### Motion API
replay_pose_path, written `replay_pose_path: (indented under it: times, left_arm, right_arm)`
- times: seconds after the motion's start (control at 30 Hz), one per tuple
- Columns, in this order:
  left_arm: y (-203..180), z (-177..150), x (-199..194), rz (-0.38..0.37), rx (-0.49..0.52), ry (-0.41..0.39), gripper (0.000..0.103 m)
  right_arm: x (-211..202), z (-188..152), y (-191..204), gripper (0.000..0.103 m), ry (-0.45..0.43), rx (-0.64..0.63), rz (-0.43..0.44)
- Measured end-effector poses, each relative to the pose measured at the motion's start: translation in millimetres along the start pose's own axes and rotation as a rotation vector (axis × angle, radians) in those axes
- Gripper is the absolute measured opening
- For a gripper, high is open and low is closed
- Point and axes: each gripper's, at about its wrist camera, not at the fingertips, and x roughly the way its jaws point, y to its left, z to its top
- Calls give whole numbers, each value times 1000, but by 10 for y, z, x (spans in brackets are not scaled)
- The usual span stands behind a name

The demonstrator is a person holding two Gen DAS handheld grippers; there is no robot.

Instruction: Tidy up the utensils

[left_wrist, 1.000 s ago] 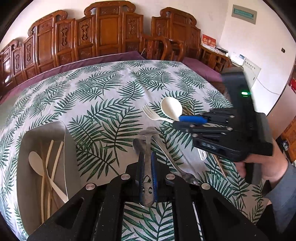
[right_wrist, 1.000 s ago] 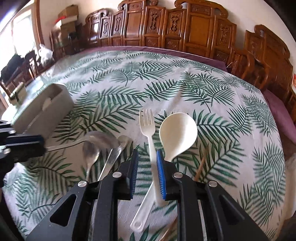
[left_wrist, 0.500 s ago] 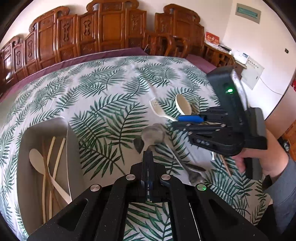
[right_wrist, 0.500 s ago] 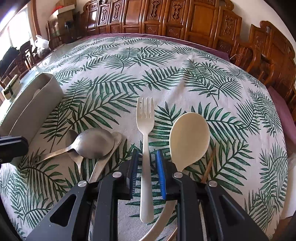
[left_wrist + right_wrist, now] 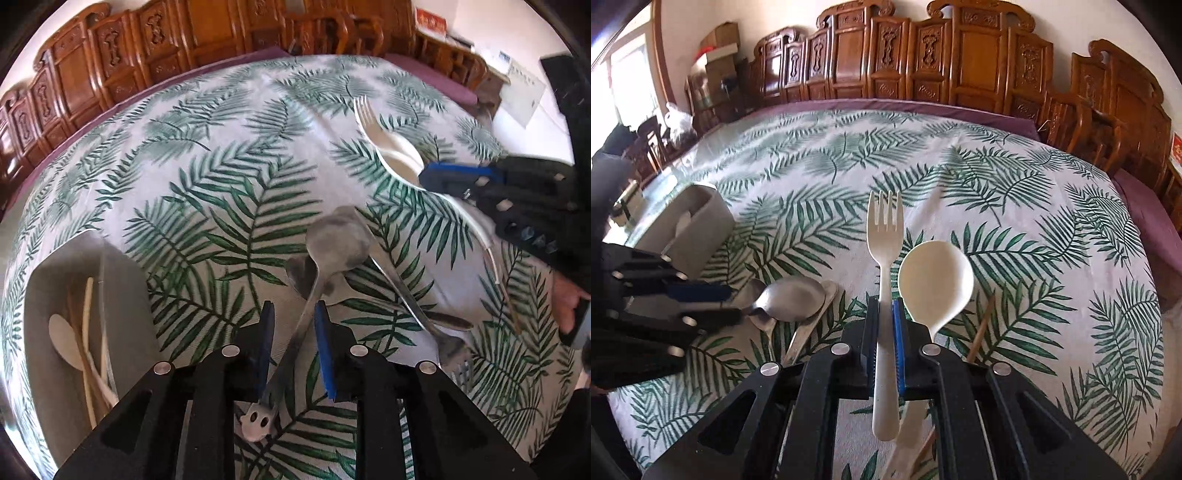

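Left gripper point(image 5: 292, 314) sits partly open, jaws just been opening, straddling the metal spoon point(image 5: 338, 242) handle; pads not pressing it. The spoon lies on the leaf-print tablecloth point(image 5: 229, 155). Right gripper point(image 5: 885, 314) is clamped on the white plastic fork point(image 5: 884, 236), tines forward. Cream spoon point(image 5: 936, 277) lies just beside. Grey utensil tray point(image 5: 40, 280) stands far left.

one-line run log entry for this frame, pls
left claw: just opening, astride metal spoon handle | right claw: shut on white fork | organizer bin: holds utensils
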Motion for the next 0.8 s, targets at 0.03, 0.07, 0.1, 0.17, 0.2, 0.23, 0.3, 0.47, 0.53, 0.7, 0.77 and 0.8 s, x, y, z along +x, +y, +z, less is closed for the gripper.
replay_pose_path:
  times: [0.03, 0.07, 0.1, 0.17, 0.2, 0.23, 0.3, 0.47, 0.53, 0.7, 0.77, 0.8]
  left_arm:
    - [-18, 5, 31, -5, 8, 12, 21]
    - [-34, 2, 39, -4, 13, 11, 21]
    - [-43, -1, 39, -3, 18, 6, 21]
    - [-35, -11, 35, -10, 11, -2, 20]
    - [-32, -17, 32, -17, 6, -5, 16]
    - [-42, -27, 24, -24, 9, -10, 11]
    - [-74, -35, 19, -28, 17, -13, 5]
    - [-69, -72, -203, -28, 0, -75, 5]
    - [-43, -79, -311, -36, -12, -99, 5]
    - [27, -119, -651, -49, -37, -161, 5]
    - [61, -149, -806, -49, -40, -186, 5]
    - [79, -168, -864, -45, -43, -196, 5]
  right_arm:
    - [-29, -5, -5, 9, -7, 3, 0]
    - [-46, -9, -11, 9, -10, 5, -1]
    - [-59, -12, -16, 9, -13, 7, 1]
    - [-83, -14, -24, 9, -17, 9, -1]
    - [-85, -10, -33, 9, -18, 11, -1]
    - [-87, -11, -32, 9, -19, 12, -2]
    - [-80, -8, -27, 9, -17, 13, -5]
    - [-103, 0, 44, 9, -21, 9, -3]
    - [-136, 1, 91, 9, -26, 6, 1]
    - [-280, 1, 273, 9, -48, -6, 17]
    - [-343, 13, 358, 9, -59, -14, 24]
    - [-372, 21, 405, 9, -65, -18, 28]
